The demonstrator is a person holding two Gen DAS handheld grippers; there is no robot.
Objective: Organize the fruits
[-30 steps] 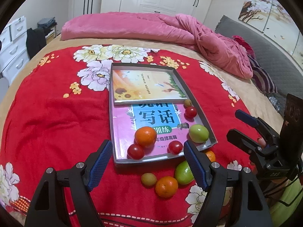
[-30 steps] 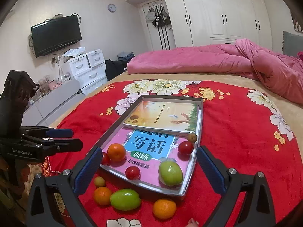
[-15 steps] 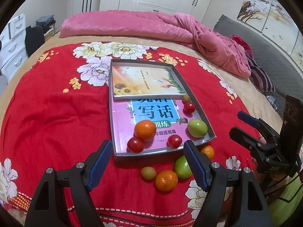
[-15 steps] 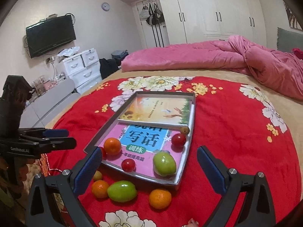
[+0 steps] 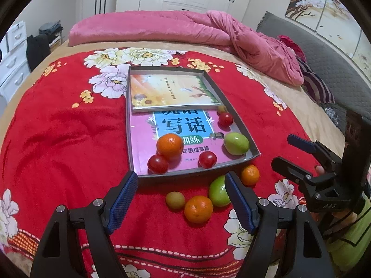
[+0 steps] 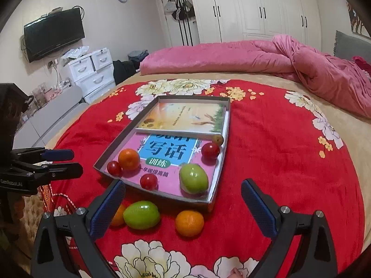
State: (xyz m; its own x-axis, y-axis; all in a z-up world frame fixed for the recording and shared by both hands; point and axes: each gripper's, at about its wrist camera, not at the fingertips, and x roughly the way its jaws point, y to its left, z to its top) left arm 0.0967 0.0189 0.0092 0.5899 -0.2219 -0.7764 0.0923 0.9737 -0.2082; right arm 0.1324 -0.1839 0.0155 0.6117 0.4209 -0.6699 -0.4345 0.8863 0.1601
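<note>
white wardrobe (image 6: pixel 262 11), wall television (image 6: pixel 54 33), white drawers (image 6: pixel 92 69), pink duvet (image 6: pixel 231 55)

Open red blanket (image 5: pixel 58 139) is lying left and right of the grey tray (image 5: pixel 241 125), offering clear passage. Four loose fruits, including a green one (image 6: pixel 141 215) and an orange one (image 6: pixel 189 222), are crowding the strip before the tray's near wall. Inside, the upper book (image 5: pixel 171 90) and scattered fruit are narrowing the room.
</note>
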